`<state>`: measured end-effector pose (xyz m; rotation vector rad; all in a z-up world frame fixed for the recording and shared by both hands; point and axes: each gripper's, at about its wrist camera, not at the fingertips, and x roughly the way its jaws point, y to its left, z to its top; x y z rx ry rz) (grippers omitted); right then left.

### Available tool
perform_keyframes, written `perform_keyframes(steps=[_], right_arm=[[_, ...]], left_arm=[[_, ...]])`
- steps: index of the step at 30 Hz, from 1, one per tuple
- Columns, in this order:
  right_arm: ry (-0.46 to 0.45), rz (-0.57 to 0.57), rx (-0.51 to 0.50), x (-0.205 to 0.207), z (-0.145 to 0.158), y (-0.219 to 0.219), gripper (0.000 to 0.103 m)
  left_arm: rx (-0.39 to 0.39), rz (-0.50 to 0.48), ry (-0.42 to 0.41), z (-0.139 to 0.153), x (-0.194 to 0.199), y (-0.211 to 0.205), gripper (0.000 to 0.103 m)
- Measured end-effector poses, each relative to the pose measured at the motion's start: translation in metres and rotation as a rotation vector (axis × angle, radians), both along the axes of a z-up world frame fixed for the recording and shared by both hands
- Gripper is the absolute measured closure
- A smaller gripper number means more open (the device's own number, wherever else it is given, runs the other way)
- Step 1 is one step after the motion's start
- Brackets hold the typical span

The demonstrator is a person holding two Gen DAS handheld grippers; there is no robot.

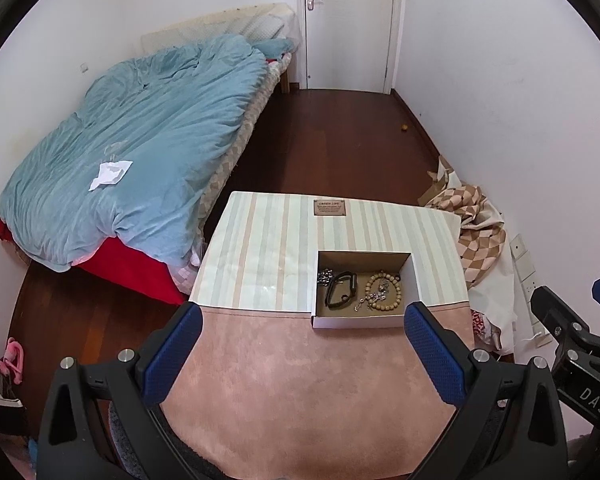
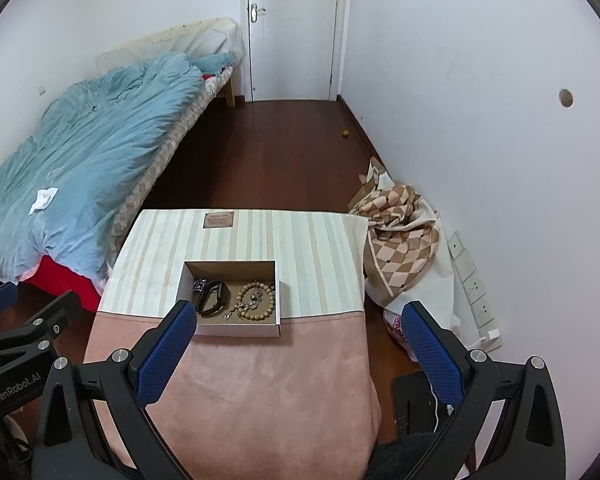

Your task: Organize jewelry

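Legible text: "GenRobot.AI" in white on the black body of the left gripper (image 2: 16,386), seen from the right wrist; "DAS", cut off, on the right gripper (image 1: 592,394), seen from the left wrist. Brown label (image 1: 330,207) on the striped cloth (image 1: 260,248): headed "GREEN LIFE", smaller lines unreadable.

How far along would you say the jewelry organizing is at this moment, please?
All visible jewelry already lies in the open box: a wooden bead bracelet, a black band, and silver chains, one lying across the beads. Nothing is in hand: the left gripper and right gripper hover with jaws wide open. Whether sorting remains, I cannot tell.
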<state>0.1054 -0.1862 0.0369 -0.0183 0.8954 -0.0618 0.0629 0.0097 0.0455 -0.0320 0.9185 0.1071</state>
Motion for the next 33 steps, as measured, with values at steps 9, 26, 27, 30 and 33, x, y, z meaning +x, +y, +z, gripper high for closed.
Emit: perform_keyframes(steps=[9,26,27,30,33], right_arm=[[0.053,-0.008,-0.007,0.017,-0.02,-0.001,0.0],[0.077,0.004,-0.012,0.017,-0.03,0.002,0.0],[0.079,0.005,-0.013,0.017,-0.031,0.002,0.0],[0.079,0.006,-0.011,0.016,-0.031,0.003,0.0],[0.081,0.006,-0.01,0.017,-0.031,0.003,0.0]], left_arm=[[-0.016,-0.02,0.063,-0.015,0.014,0.0,0.0],[-0.011,-0.026,0.076,-0.018,0.014,-0.001,0.0],[-0.009,-0.025,0.076,-0.018,0.014,-0.001,0.0],[-0.004,-0.023,0.075,-0.019,0.014,-0.001,0.0],[0.0,-0.021,0.076,-0.02,0.013,-0.001,0.0]])
